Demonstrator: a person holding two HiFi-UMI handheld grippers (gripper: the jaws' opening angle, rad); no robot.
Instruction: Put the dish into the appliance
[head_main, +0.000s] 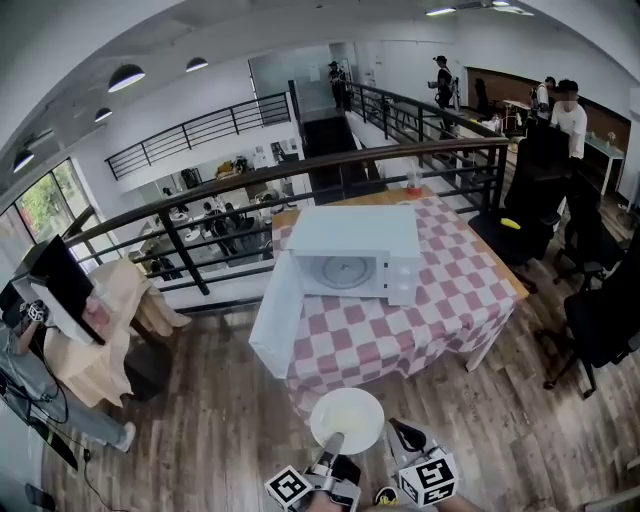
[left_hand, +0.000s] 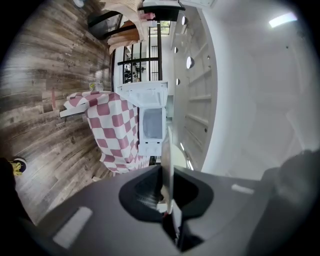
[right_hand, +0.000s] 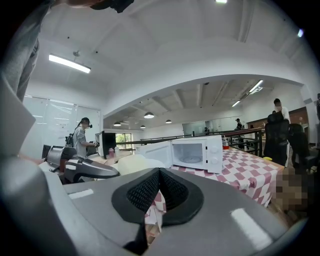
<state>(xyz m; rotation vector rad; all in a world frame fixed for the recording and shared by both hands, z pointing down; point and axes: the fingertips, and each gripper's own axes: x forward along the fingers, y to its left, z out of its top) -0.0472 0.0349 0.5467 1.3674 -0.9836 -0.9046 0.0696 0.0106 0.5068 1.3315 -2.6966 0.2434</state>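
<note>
A white microwave (head_main: 362, 248) stands on a table with a red-and-white checked cloth (head_main: 450, 280). Its door (head_main: 275, 325) hangs open to the left and the cavity with its glass turntable (right_hand: 192, 159) shows. My left gripper (head_main: 330, 452) is shut on the near rim of a white dish (head_main: 347, 419), held level above the floor in front of the table. In the left gripper view the dish (left_hand: 168, 145) runs edge-on between the pads of the left gripper (left_hand: 166, 172). My right gripper (head_main: 405, 436) hovers just right of the dish, shut and empty; the right gripper (right_hand: 159, 175) points toward the microwave.
Wooden floor lies between me and the table. A black railing (head_main: 300, 175) runs behind the table above a lower level. Black office chairs (head_main: 600, 310) stand to the right. A draped table (head_main: 100, 330) is on the left. People stand far back.
</note>
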